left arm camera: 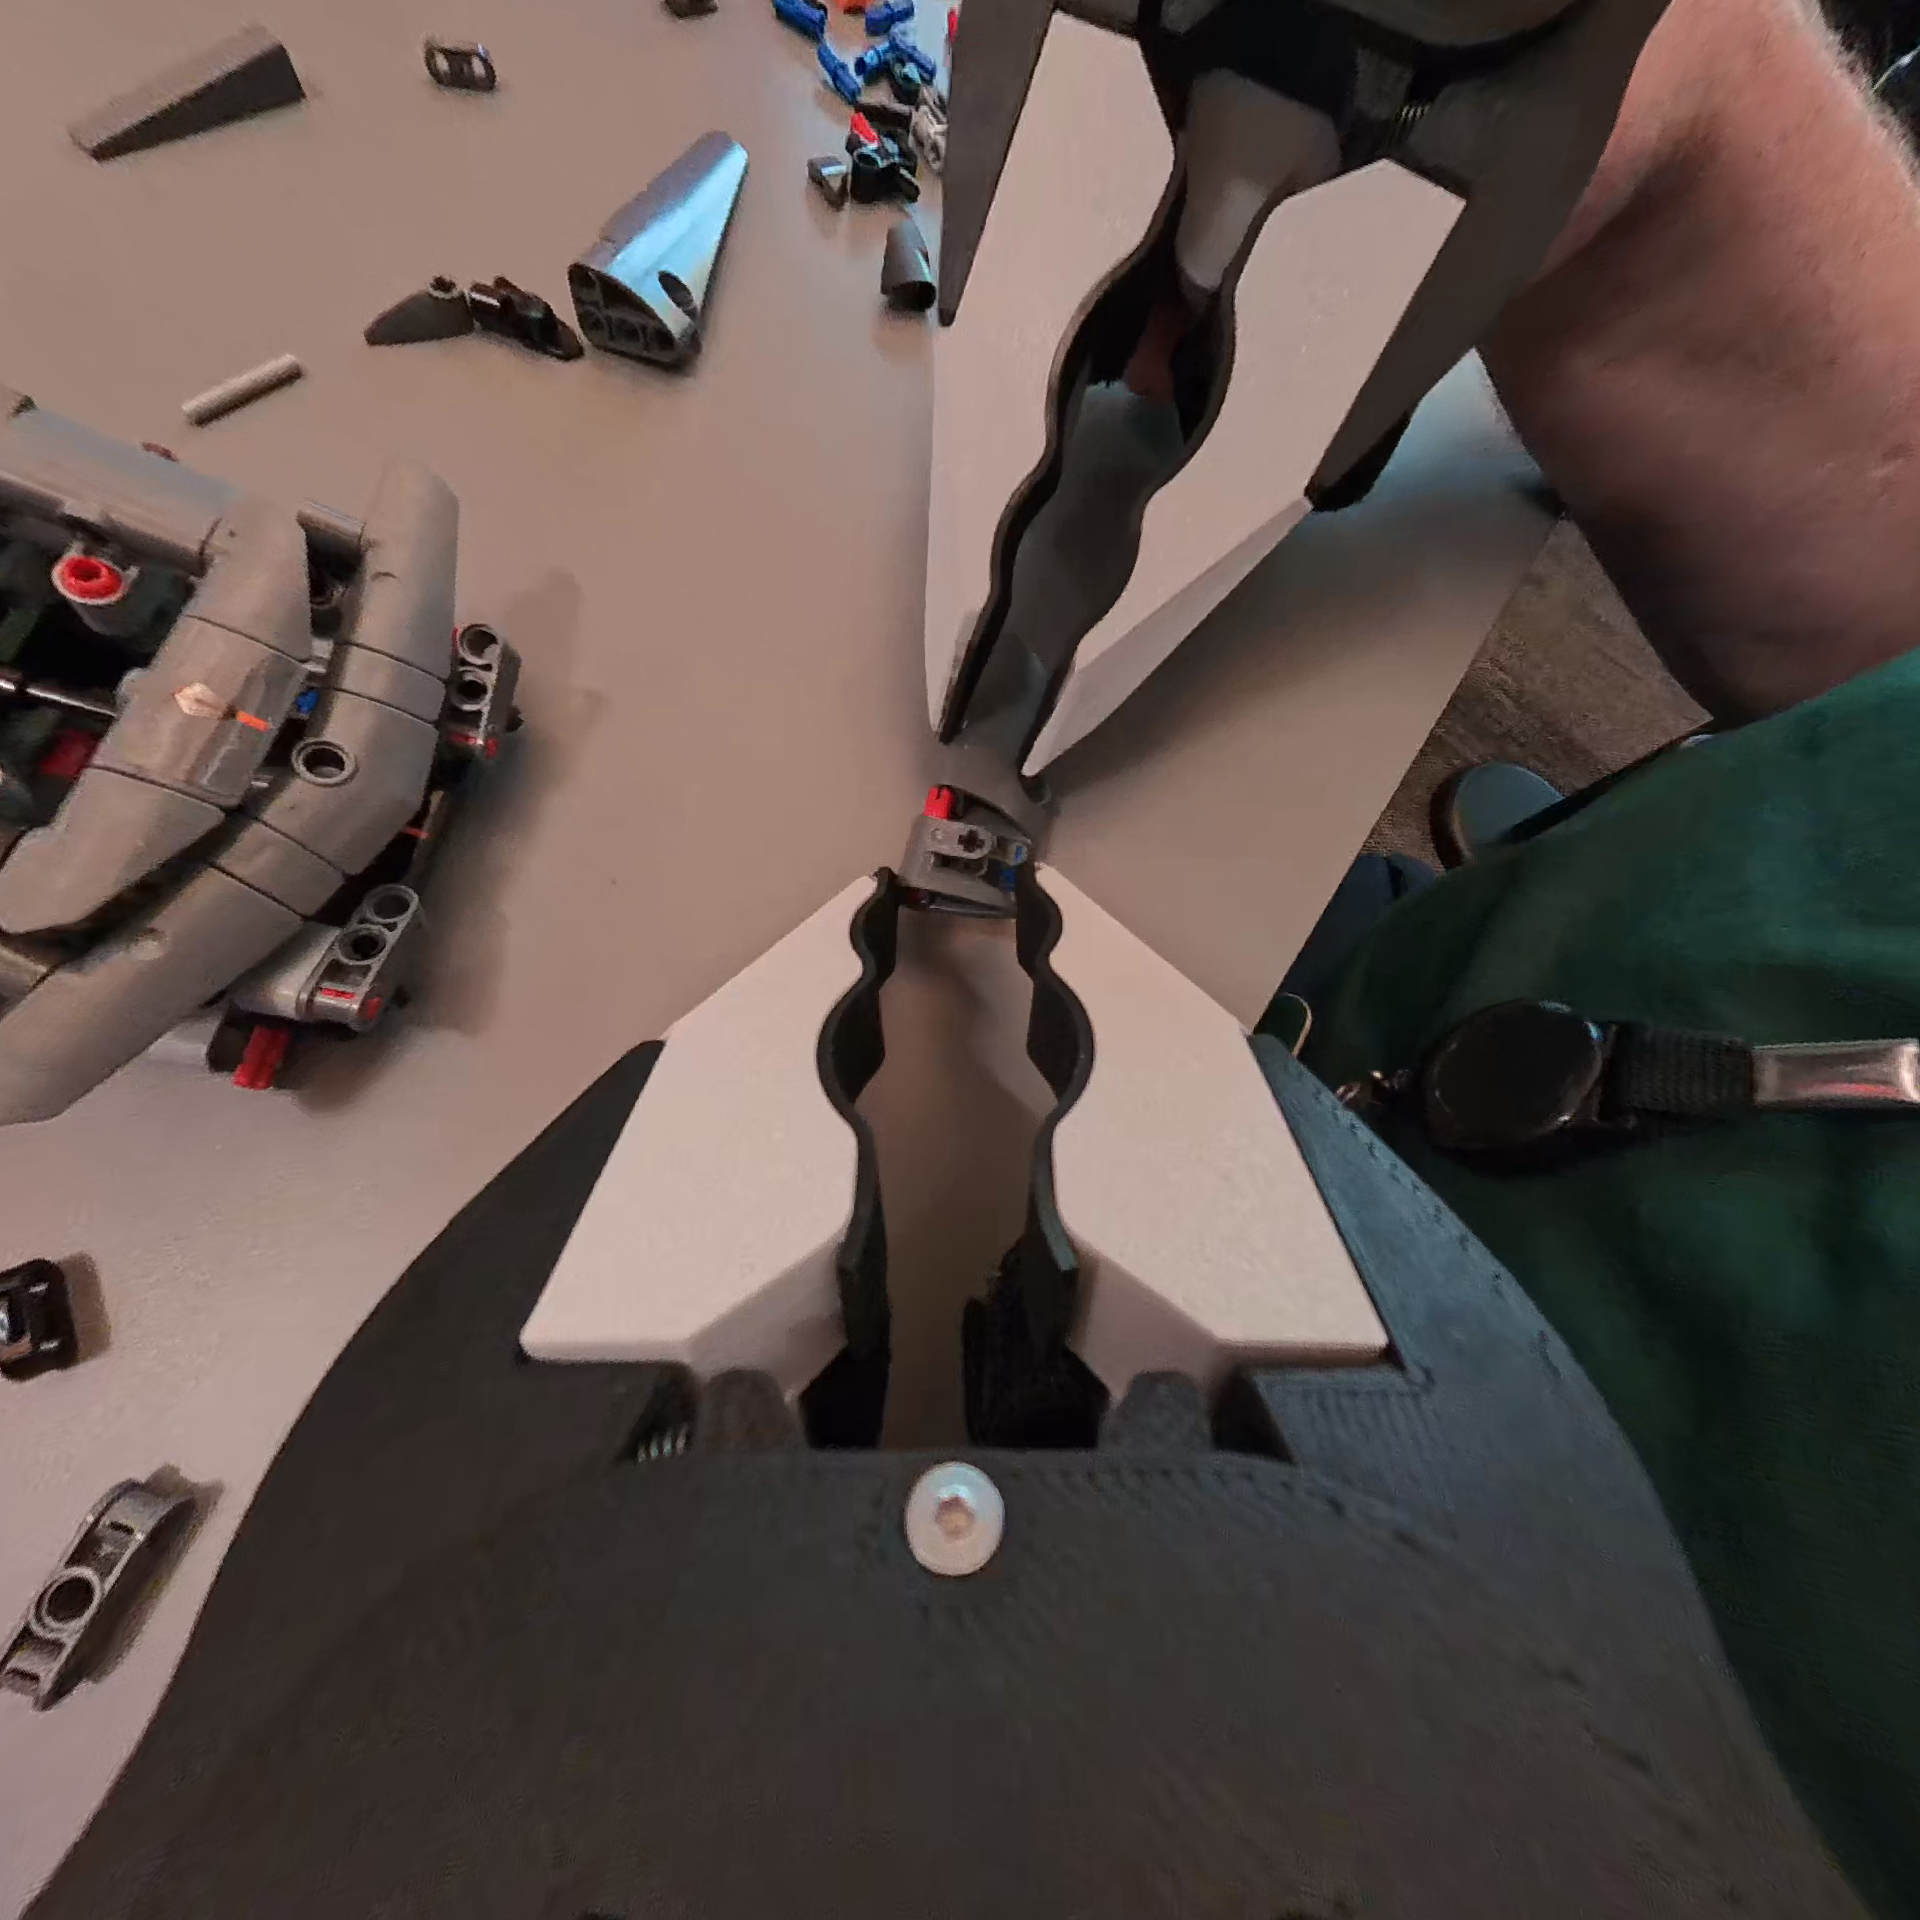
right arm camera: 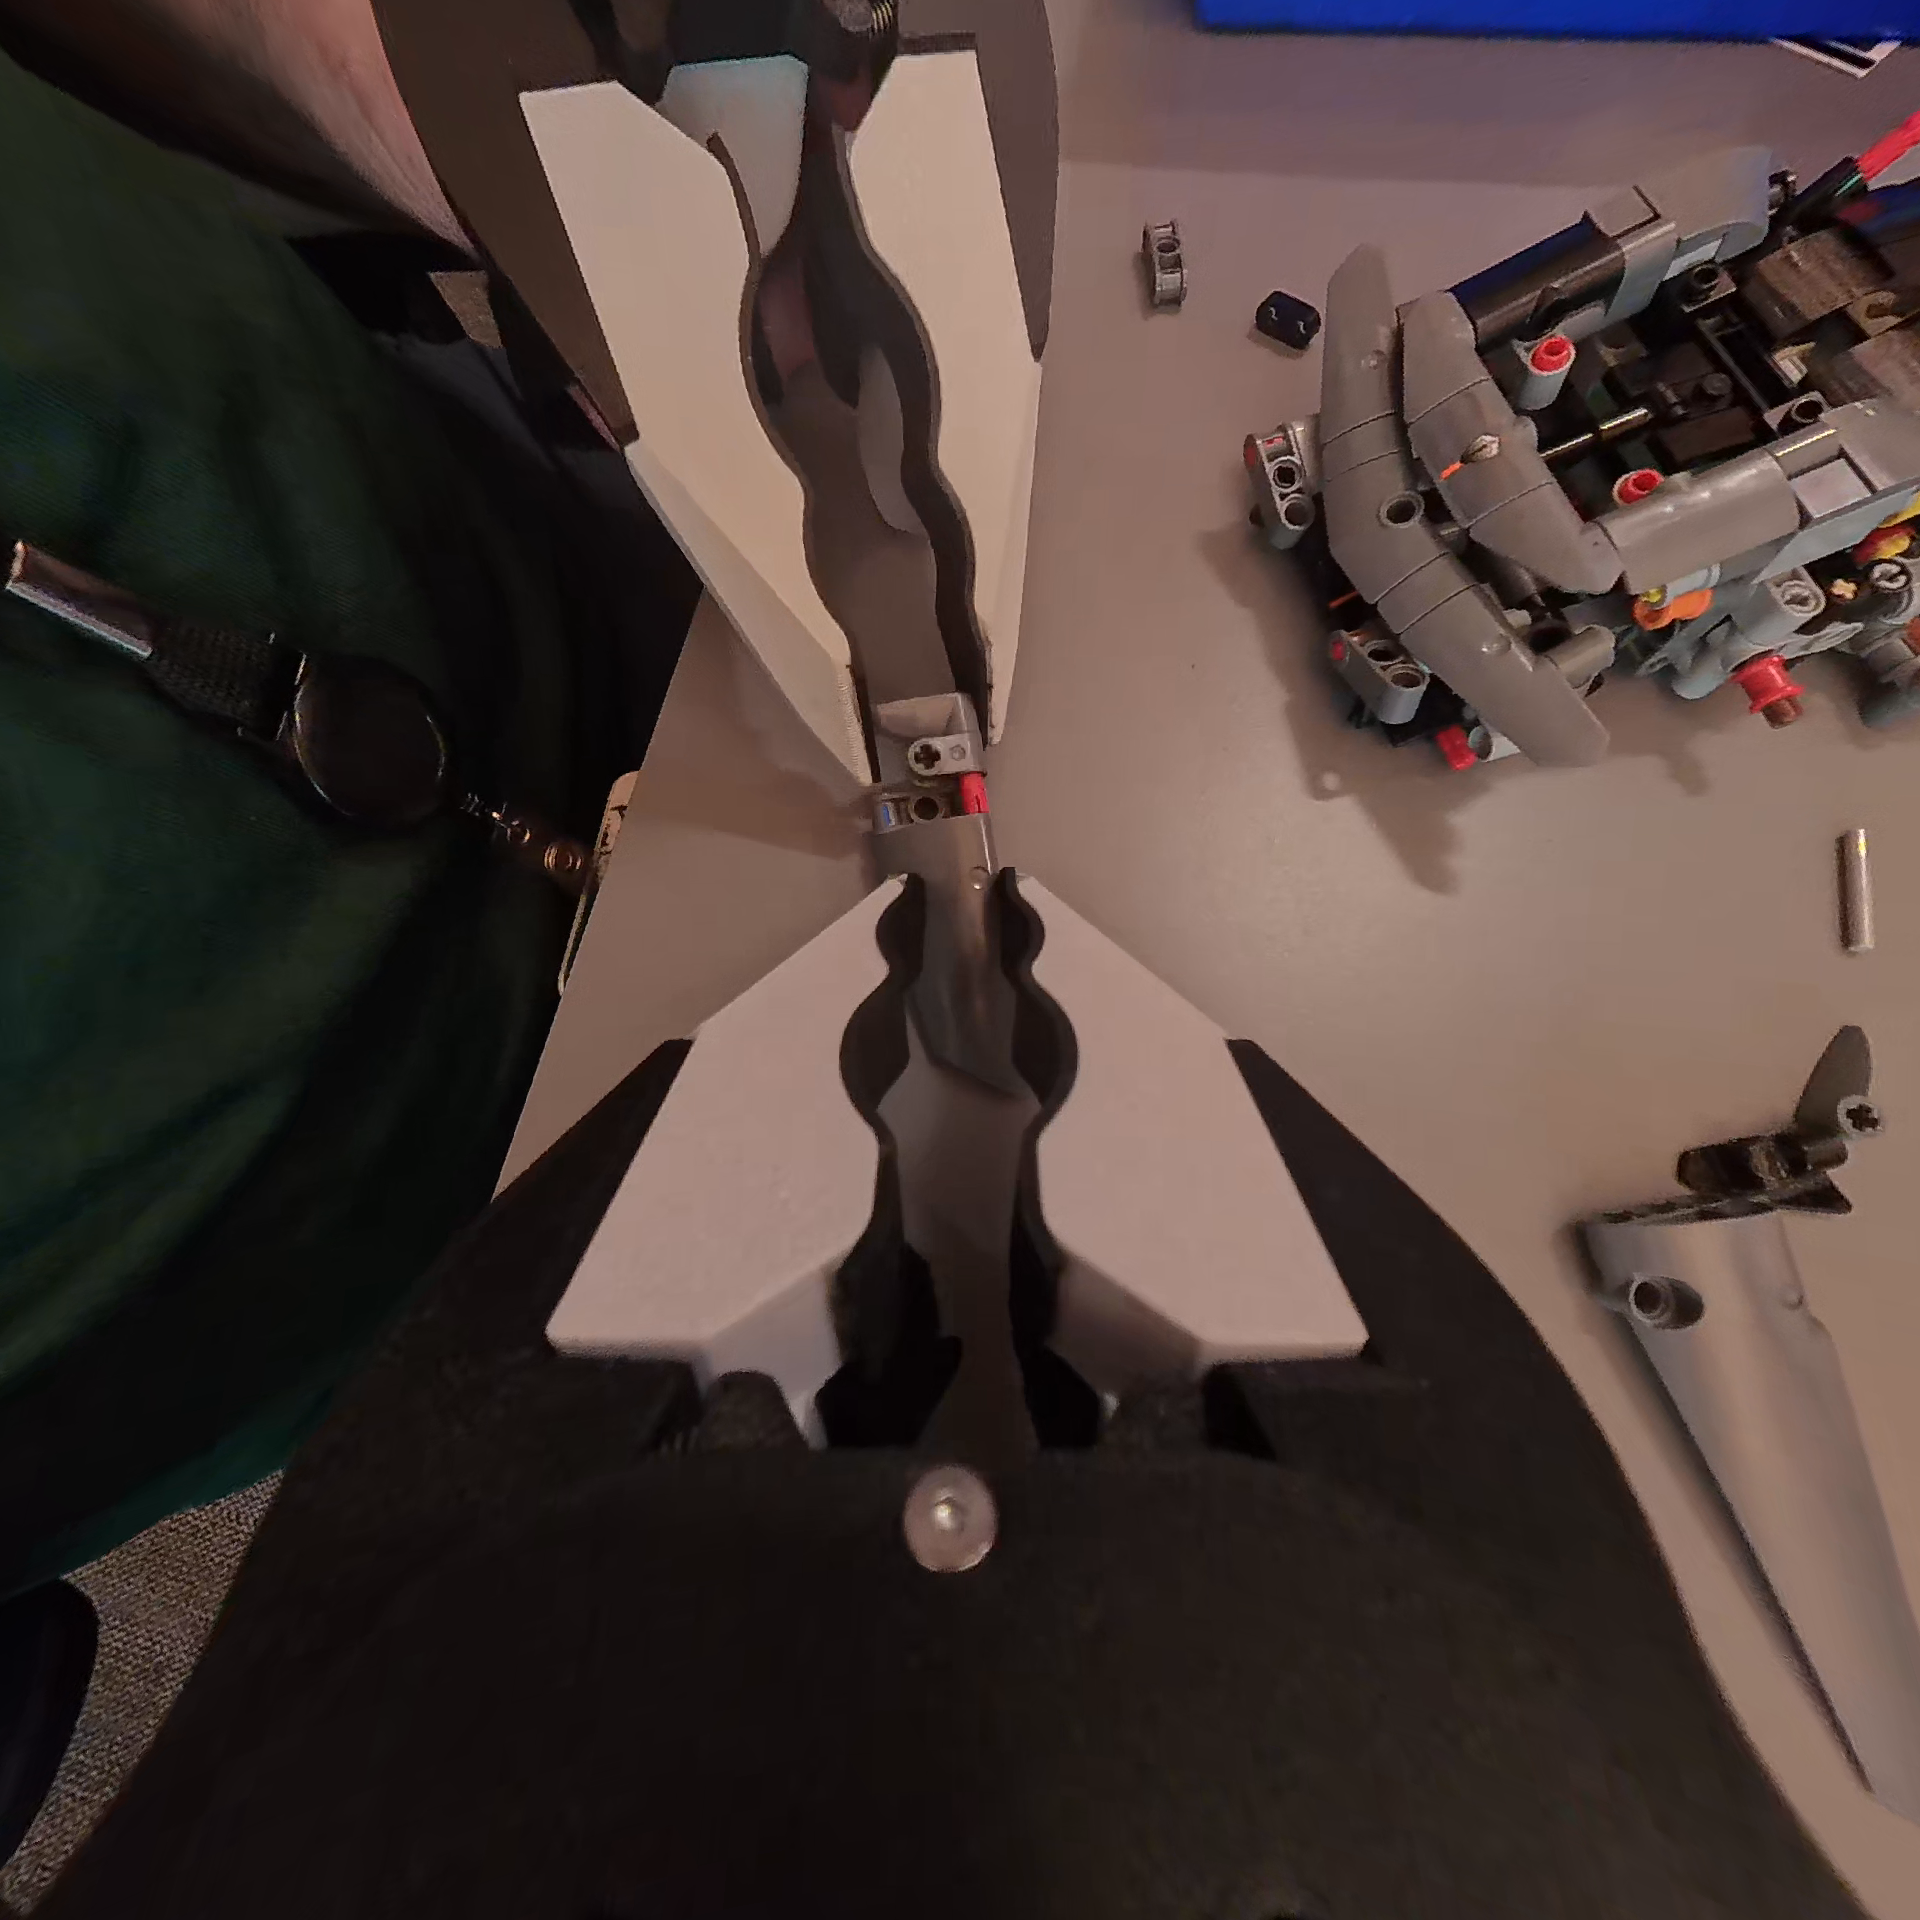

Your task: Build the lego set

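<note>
Left gripper (left arm camera: 961,883) clamps a grey connector (left arm camera: 961,854); right gripper (right arm camera: 951,883), tip to tip opposite, clamps a grey panel (right arm camera: 961,966). Pieces meet end-on, apparently aligned, above the table (left arm camera: 675,644).

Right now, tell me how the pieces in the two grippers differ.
The left gripper holds a short grey connector block with holes; the right gripper holds a long, smooth grey panel. The block sits at the jaw tips; the panel runs back between the jaws. Both are grey and clamped.
</note>
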Available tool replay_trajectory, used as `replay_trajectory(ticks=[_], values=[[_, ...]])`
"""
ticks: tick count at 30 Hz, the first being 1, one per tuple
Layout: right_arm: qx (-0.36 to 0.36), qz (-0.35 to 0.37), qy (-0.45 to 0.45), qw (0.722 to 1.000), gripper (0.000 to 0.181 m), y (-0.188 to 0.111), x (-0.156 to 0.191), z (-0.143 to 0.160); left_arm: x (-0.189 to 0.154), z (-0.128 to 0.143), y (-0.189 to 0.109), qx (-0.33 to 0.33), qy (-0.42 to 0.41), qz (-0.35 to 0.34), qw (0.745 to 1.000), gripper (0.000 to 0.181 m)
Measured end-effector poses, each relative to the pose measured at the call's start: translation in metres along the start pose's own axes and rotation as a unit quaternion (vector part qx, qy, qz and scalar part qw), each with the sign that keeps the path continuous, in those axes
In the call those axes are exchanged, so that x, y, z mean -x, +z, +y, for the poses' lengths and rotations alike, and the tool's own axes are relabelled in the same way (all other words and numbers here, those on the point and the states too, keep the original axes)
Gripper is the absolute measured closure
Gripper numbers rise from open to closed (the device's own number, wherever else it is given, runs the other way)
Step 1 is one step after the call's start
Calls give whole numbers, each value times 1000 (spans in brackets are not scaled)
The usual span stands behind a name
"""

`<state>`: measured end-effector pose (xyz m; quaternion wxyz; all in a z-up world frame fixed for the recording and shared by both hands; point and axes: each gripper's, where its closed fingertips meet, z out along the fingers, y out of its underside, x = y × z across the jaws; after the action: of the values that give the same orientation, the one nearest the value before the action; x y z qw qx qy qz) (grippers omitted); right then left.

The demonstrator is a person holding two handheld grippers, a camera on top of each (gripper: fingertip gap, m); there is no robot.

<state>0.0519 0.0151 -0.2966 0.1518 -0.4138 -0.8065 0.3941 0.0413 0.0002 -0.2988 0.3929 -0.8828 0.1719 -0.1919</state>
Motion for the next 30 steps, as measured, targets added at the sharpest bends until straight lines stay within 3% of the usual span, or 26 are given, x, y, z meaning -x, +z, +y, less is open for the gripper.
replay_trajectory(ticks=[11, 21, 25, 30], values=[[-9, 1, 2, 1000, 170, 0, 1, -1, -1, 4, 2, 24, 2, -5, 1000, 161], [4, 15, 2, 1000, 170, 0, 0, -2, 1, 11, -2, 134, 71, -58, 987, 161], [-21, 19, 6, 1000, 162, -6, 0, -11, -1, 5, -2, 126, 73, -57, 988, 161], [-14, 18, -7, 1000, 170, -4, -1, -12, -1, 3, -1, 123, 77, -59, 988, 161]])
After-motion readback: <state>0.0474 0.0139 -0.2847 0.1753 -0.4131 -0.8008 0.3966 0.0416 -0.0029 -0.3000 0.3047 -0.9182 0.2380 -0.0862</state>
